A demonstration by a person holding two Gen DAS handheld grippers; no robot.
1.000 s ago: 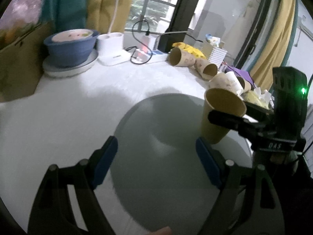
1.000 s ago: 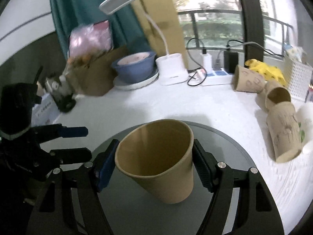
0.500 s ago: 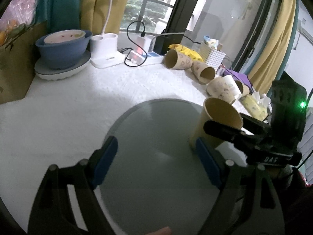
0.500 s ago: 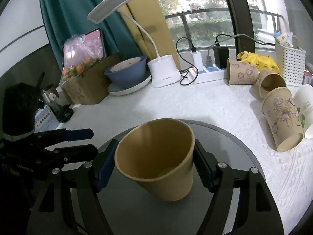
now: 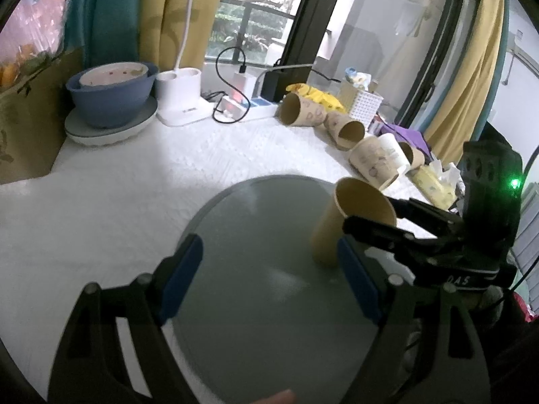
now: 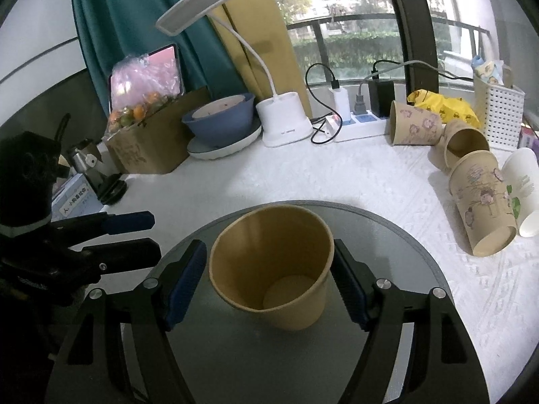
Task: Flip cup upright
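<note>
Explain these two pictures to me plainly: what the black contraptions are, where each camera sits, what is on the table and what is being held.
No robot here: a person holds one pair of black tongs with blue pads in each hand, and a wide-angle camera on each looks forward along its fingers.

The left-hand camera shows the left tongs open and empty over a round grey plate. The other pair appears at its right.

The right-hand camera shows the right tongs around a plain brown paper cup, mouth up, tilted slightly, its base at the plate.

On the white table lie more paper cups on their sides. Behind them are a blue bowl, a white desk lamp and a power strip.
</note>
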